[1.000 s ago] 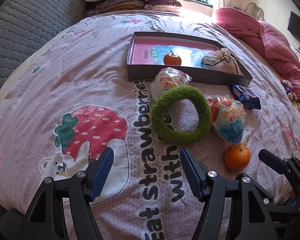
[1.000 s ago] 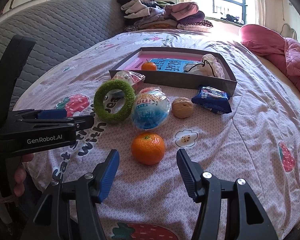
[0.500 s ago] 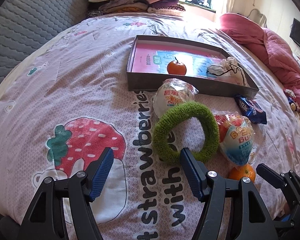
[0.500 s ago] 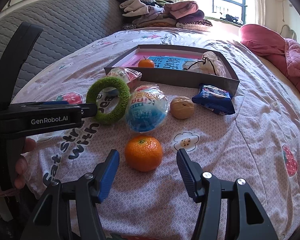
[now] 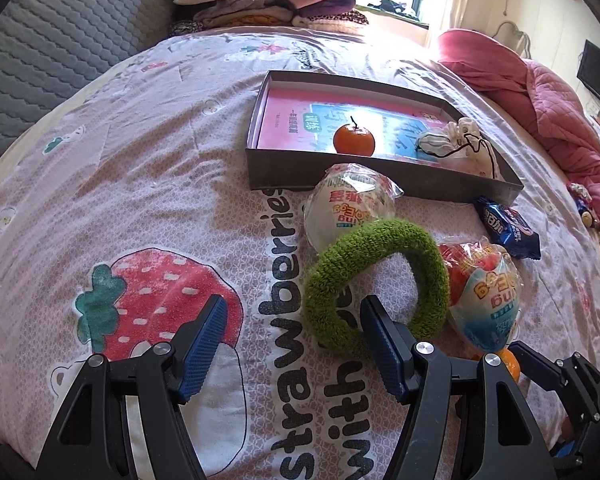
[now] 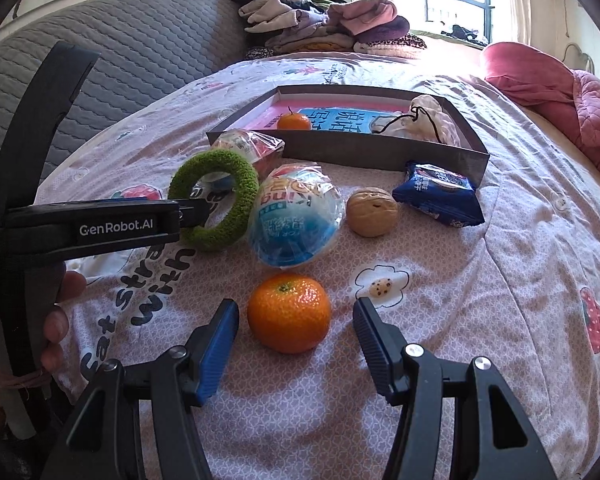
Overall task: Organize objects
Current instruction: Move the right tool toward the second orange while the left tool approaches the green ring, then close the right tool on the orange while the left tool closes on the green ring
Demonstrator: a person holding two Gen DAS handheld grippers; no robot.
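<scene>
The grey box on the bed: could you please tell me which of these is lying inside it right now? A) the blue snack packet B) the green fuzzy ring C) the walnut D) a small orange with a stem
D: a small orange with a stem lies inside the grey box, beside a white drawstring pouch; the other three lie on the bedspread outside it.

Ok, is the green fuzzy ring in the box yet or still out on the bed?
Out. The green ring lies on the bedspread in front of the grey box, whose front wall stands between them.
</scene>
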